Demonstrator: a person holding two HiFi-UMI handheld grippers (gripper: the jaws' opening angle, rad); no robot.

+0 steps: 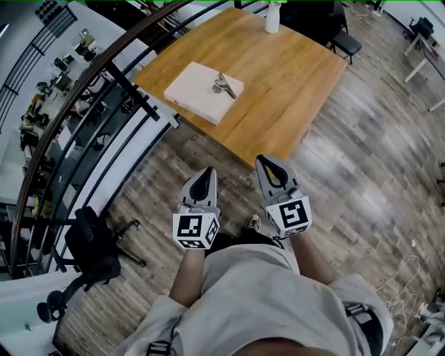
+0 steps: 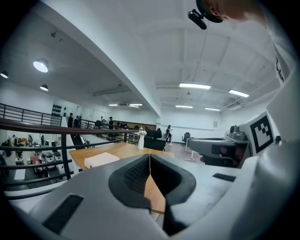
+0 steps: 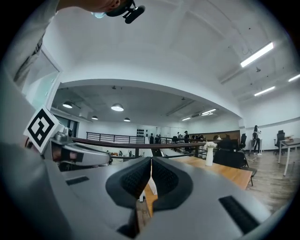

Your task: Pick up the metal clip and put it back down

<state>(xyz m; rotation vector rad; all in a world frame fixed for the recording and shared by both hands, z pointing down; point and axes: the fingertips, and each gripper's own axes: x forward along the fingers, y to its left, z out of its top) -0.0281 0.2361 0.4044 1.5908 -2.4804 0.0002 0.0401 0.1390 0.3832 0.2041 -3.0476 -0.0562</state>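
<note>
Clearly the left gripper (image 1: 206,175) and right gripper (image 1: 268,164) are clenched empty; reaching shut could shove the far clip (image 1: 224,86) away.

Well ahead of the left gripper (image 1: 206,172) and right gripper (image 1: 268,161) stands the table (image 1: 292,104); on it a board (image 1: 195,94) carries 1 clip (image 1: 224,86), with a vase (image 1: 272,17) beyond.

The person wears a pale beige short-sleeved top (image 1: 257,292) crossed by dark buckled straps (image 1: 364,316). The left gripper (image 1: 206,172) and right gripper (image 1: 268,162) are light grey tapered shells with black ribbed pads (image 2: 136,173). Each carries a white cube (image 1: 196,231) printed with black square markers.
</note>
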